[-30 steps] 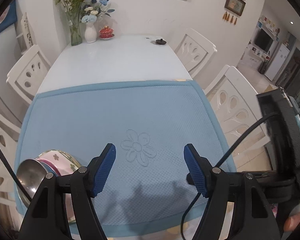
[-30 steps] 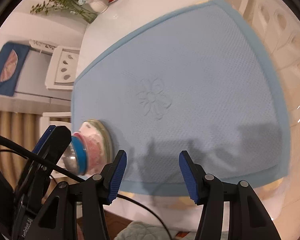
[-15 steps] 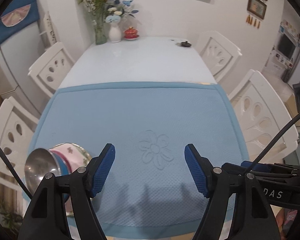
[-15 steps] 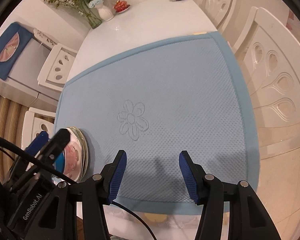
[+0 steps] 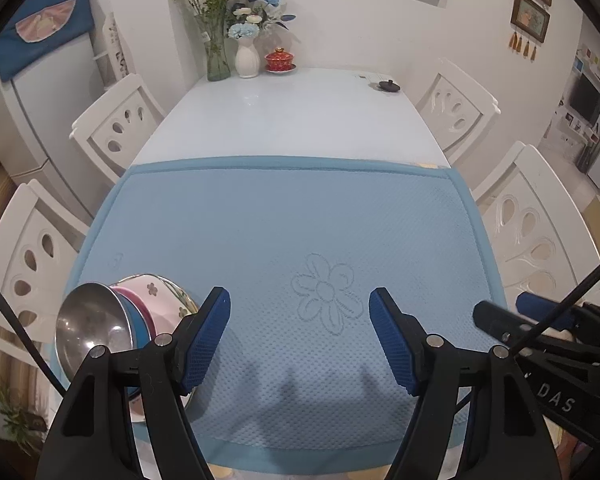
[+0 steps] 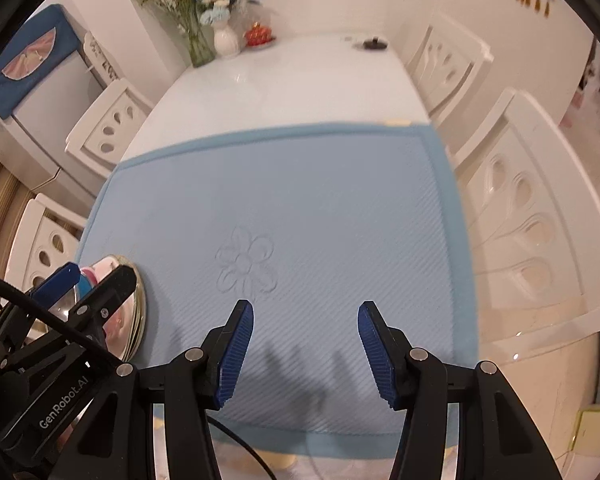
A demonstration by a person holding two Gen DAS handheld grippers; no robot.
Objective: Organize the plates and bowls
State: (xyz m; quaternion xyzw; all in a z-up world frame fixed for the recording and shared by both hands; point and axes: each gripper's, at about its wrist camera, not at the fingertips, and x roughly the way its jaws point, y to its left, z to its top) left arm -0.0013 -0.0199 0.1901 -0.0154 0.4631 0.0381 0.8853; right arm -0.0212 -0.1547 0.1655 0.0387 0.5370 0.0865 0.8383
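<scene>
Overhead, both tongs (image 5: 300,336) (image 6: 306,354) agape, empty, above blue mat (image 5: 284,216) on white table (image 5: 284,112).

Each tool is black, with ribbed blue pads (image 5: 204,342), silver screws and black cables; white "GenRobot.AI" lettering marks one.

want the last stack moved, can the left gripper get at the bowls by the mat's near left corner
Probably yes: the left gripper is open and empty, the stacked bowls sit just beside its left finger, nothing between them.
</scene>
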